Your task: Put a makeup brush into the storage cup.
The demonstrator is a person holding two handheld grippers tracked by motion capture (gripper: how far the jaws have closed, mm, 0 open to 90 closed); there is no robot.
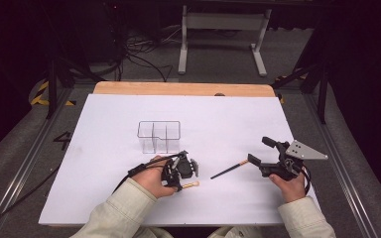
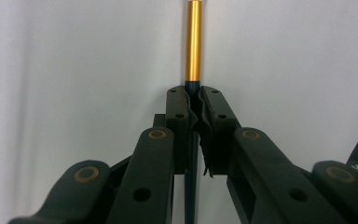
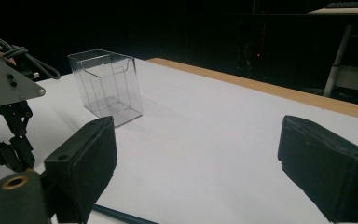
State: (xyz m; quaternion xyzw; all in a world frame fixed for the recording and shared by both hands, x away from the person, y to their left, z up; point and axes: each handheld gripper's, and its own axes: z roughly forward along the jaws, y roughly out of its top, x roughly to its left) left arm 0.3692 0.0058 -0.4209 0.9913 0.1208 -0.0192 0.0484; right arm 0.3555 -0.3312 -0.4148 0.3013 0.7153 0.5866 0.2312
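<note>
Two pens lie on the worktop (image 1: 129,198). The left gripper (image 2: 193,109) pinches one pen (image 2: 193,42) near its gold end—off-centre, so it may pivot when lifted. The right gripper (image 3: 196,163) gapes empty above the other pen (image 1: 228,170).

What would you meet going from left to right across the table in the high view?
Clear box → left hand-held gripper, shut on a gold-ended pen → second pen → right hand-held gripper, open.
</note>
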